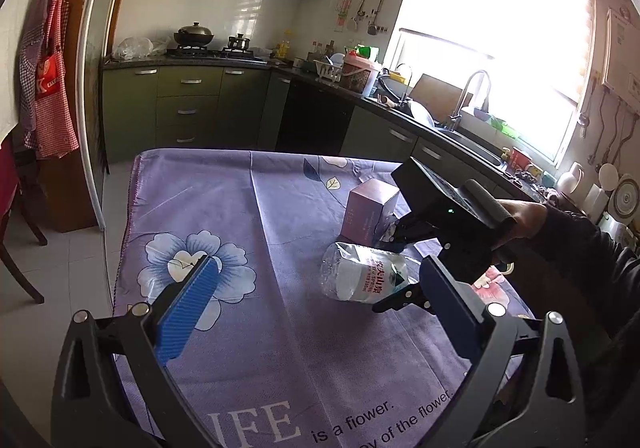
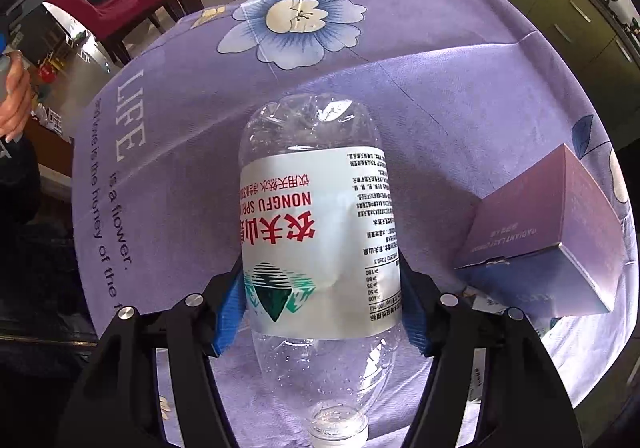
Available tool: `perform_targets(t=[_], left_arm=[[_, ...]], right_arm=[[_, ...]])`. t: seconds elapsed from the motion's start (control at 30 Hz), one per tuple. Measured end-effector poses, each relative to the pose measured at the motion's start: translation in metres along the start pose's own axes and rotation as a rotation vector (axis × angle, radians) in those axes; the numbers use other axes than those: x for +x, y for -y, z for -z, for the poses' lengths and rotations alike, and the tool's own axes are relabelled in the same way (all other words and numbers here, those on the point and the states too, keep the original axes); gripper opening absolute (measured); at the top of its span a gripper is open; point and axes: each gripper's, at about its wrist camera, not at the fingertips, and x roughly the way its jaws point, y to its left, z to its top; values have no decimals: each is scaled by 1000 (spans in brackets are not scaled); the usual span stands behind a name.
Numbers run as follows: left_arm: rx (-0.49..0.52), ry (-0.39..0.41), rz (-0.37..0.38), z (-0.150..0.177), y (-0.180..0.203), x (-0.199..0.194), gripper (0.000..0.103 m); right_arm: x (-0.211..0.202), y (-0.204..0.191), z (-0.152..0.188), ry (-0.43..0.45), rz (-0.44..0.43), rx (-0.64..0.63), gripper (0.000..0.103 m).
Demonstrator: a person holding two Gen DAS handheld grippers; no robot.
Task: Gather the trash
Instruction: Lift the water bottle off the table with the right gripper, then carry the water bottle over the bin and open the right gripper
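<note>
Purple floral cloth covers the table. An empty, light, crushable bottle is clasped at its labelled middle by the right gripper, with a box at 3 o'clock. The left gripper is held spread and empty.

I see a purple flowered tablecloth printed with "LIFE is a flower" over the table. Behind it run green kitchen cabinets, a stove carrying a black wok and a small pot, a sink faucet under the bright window, and red checked aprons hanging left
</note>
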Motion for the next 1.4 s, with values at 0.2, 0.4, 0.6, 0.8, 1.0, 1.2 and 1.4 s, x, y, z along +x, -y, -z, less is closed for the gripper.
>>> perform_targets(t=[0.2, 0.4, 0.6, 0.8, 1.0, 1.2, 1.4], left_arm=[[12, 0, 5, 0, 3, -2, 96], [34, 4, 21, -2, 14, -3, 96], [83, -8, 46, -3, 35, 2, 96], [107, -23, 76, -6, 49, 14, 96], [129, -49, 101, -10, 65, 32, 96], [170, -77, 112, -11, 84, 44, 96], [197, -107, 117, -11, 95, 55, 96]], right_arm=[[-37, -4, 17, 96, -64, 62, 65], [-84, -2, 37, 216, -76, 171, 65], [-132, 23, 75, 320, 18, 335, 65], [-194, 79, 169, 458, 167, 631, 65], [-210, 151, 297, 520, 335, 1034, 65], [-173, 208, 384, 504, 437, 1301, 65], [-128, 227, 423, 459, 456, 1417, 74]])
